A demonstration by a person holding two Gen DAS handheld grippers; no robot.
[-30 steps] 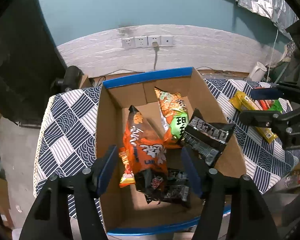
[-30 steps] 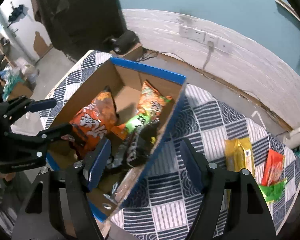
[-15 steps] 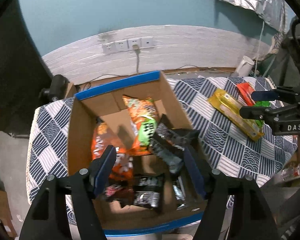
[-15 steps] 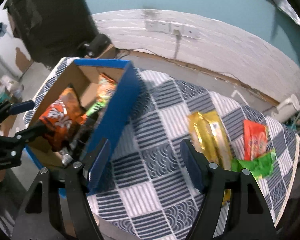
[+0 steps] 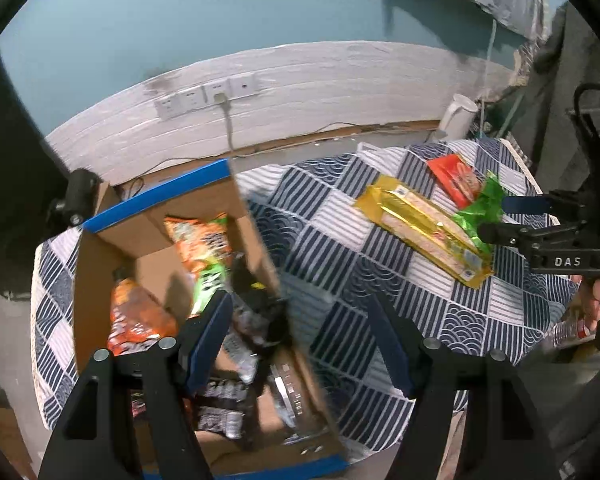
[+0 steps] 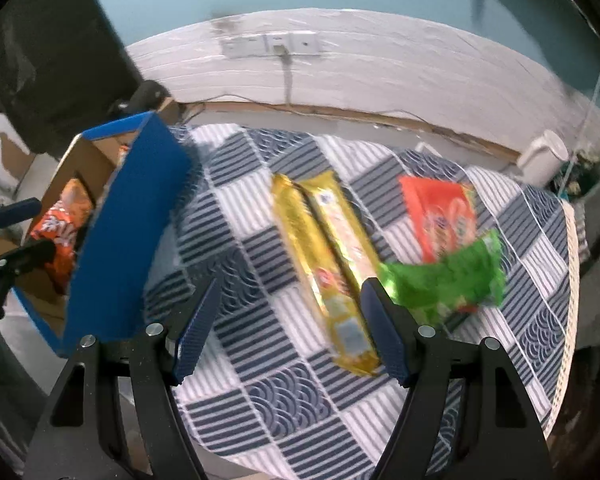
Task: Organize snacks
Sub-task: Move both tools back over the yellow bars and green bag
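Blue-edged cardboard box (image 5: pixel 100 264) sits on the left part of the table (image 5: pixel 340 280), which has a navy and white patterned cloth over it. Both tools are spread wide with nothing between their fingers.

The left tool (image 5: pixel 300 340) hangs right over the box's right wall, so one finger is above the inside of the box and the other is above the cloth. Under and ahead of its left finger the box holds an orange chip bag (image 5: pixel 136 320), an orange and green bag (image 5: pixel 202 248) further forward, and a pile of dark wrappers (image 5: pixel 256 312) close to the near wall. It's a bit blurry down there, so I can't tell how many dark packs there are.

The right tool (image 6: pixel 290 326) is out over the open cloth, well to the right of the box. A long gold packet (image 6: pixel 328 264) lies lengthwise just ahead of it, its near end reaching down beside the right finger. Further right of that finger there's a green packet (image 6: pixel 448 276), and a red-orange packet (image 6: pixel 436 212) lies beyond it, with the green one overlapping its near end. All three of those are on the table, not in the box.

Beyond the table, a white kettle (image 6: pixel 544 156) stands by the wall.
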